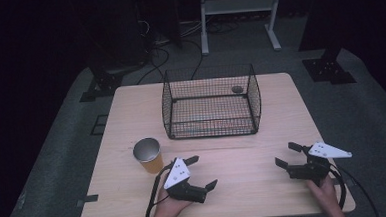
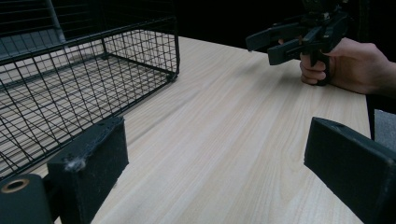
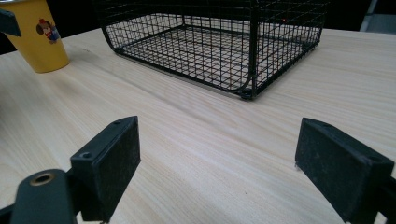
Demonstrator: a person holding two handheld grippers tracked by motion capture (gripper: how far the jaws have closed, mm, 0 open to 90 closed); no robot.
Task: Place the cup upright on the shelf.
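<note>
High view, left hand-held gripper [image 1: 203, 172]: sat over the near tabletop [image 1: 245, 181], jaws spread wide, nothing between them, touching no object.
High view, right hand-held gripper [image 1: 288, 155]: held near the right edge, jaws parted just as wide, empty, pointing left toward the middle.
High view, wire basket [image 1: 210, 101]: stood at the centre, toward the far side, well apart from both tools.
High view, yellow cup [image 1: 148, 155]: upright, just beside the left tool, on its far-left side, not touching.
Left gripper view, own jaws: gaped open over bare wood, gripping nothing.
Left gripper view, wire basket [image 2: 70, 79]: sat ahead at the left.
Left gripper view, right hand-held gripper [image 2: 271, 46]: seen across the tabletop [image 2: 224, 140] in a hand [image 2: 345, 67], jaws apart.
Right gripper view, own jaws: wide open, empty.
Right gripper view, wire basket [image 3: 210, 42]: ahead on the tabletop [image 3: 210, 149].
Right gripper view, yellow cup [image 3: 42, 37]: at the far left, a cartoon figure on its side.
</note>
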